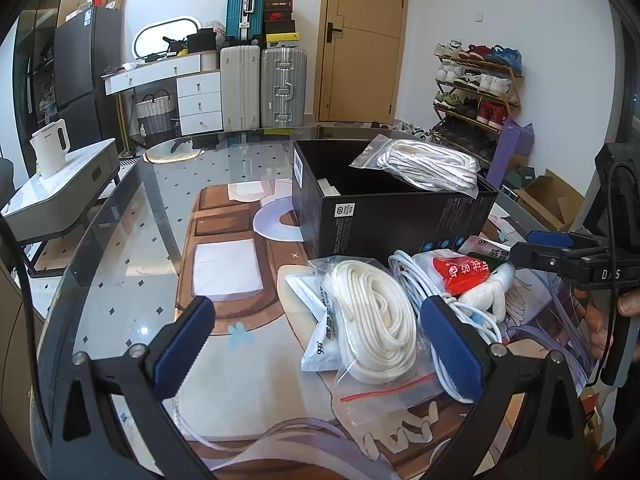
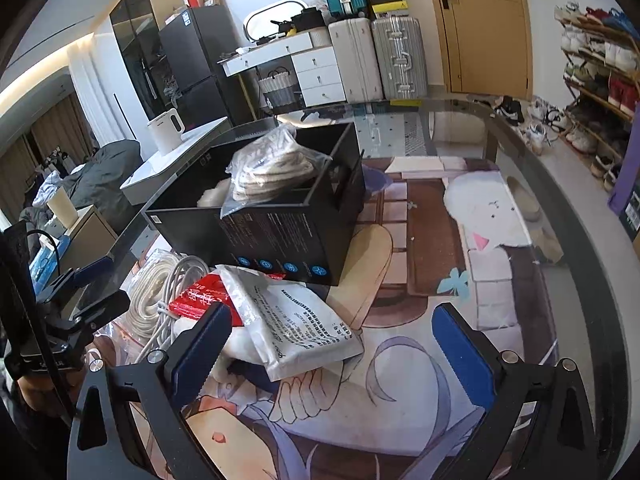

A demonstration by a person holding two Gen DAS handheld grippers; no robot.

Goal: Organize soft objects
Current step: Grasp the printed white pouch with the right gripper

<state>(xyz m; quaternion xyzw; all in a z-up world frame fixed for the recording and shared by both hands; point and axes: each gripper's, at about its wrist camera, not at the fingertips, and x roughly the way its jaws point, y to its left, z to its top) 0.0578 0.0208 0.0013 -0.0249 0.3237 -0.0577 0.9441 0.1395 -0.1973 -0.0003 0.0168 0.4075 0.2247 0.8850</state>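
Both grippers stand spread and empty: left gripper (image 1: 316, 344) frames the bagged white rope (image 1: 376, 320) in the pile before the black box (image 1: 384, 216), likely the next pick; right gripper (image 2: 332, 344) hovers beside the white pouch (image 2: 304, 320). One rope bag (image 1: 424, 162) already sits in the box, propped over its rim.

Behind table: I see suitcases (image 1: 264, 84), wooden door (image 1: 364, 40)
Right: shoe rack (image 1: 476, 88)
Left: white kettle (image 1: 52, 148)

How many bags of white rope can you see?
2. One bag of rope sits on top of the black box; the other lies on the table in front. More may be hidden inside.
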